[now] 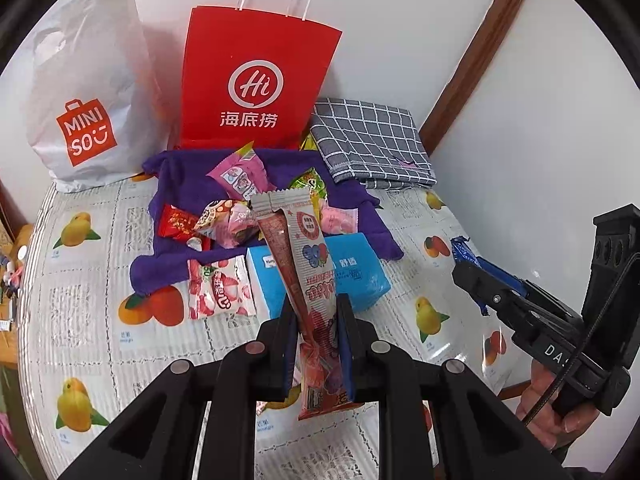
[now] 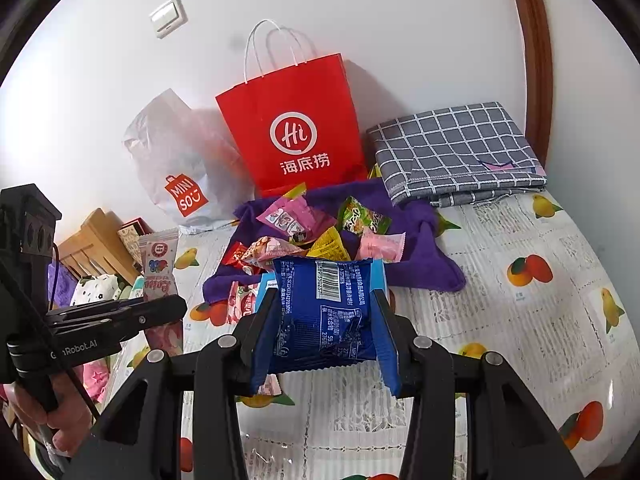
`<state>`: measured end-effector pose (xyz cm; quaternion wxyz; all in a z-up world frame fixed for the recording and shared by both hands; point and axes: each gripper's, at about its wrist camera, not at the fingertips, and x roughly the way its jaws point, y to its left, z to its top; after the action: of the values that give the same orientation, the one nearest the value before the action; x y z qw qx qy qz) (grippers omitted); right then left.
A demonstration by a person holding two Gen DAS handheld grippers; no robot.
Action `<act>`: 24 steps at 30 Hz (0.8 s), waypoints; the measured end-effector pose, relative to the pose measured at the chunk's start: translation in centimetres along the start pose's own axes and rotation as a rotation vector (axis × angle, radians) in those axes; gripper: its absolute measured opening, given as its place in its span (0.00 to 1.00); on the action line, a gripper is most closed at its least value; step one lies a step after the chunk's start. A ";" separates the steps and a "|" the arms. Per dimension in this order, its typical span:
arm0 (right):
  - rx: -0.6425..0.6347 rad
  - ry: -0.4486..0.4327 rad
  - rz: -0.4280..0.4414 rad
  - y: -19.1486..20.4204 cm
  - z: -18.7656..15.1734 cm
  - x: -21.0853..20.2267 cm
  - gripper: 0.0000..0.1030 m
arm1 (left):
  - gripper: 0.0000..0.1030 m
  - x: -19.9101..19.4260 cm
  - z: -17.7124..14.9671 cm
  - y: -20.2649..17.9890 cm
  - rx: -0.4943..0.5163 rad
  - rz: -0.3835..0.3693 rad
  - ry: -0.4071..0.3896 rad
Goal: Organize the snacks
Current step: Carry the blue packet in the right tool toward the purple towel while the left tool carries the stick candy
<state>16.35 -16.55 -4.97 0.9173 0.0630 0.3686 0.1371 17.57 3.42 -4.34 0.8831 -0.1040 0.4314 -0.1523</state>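
A home room: a table (image 2: 520,300) under a fruit-print plastic cover stands against a white wall with a light switch (image 2: 169,17) and wooden door trim (image 2: 532,60); shopping bags (image 1: 256,80) and a folded checked cloth (image 1: 372,140) sit at the far edge.

Near edge: bare fruit-print table cover (image 2: 520,320), open to the right of the purple towel (image 2: 420,264).
Centre: blocked by loose snack packets heaped on the towel and a light-blue tissue pack (image 1: 360,276) just in front.
Back left: white plastic shopping bag (image 1: 88,92) against the wall.
Back middle: upright red paper bag with white handles (image 1: 256,80), touching the towel's far edge.
Back right: folded grey checked cloth (image 2: 456,152), low and flat.
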 end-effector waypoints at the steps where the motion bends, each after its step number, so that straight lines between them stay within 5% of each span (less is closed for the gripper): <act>1: 0.000 0.000 -0.001 0.0 0.1 0.1 0.43 | 0.17 0.1 0.2 0.0 0.000 -0.001 0.000; 24: -0.005 0.018 0.010 0.2 1.1 1.5 0.43 | 0.17 0.8 1.5 0.6 -0.011 -0.014 -0.002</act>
<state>18.11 -15.96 -5.17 0.9134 0.0614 0.3760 0.1429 19.35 3.77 -4.25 0.8818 -0.1119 0.4306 -0.1563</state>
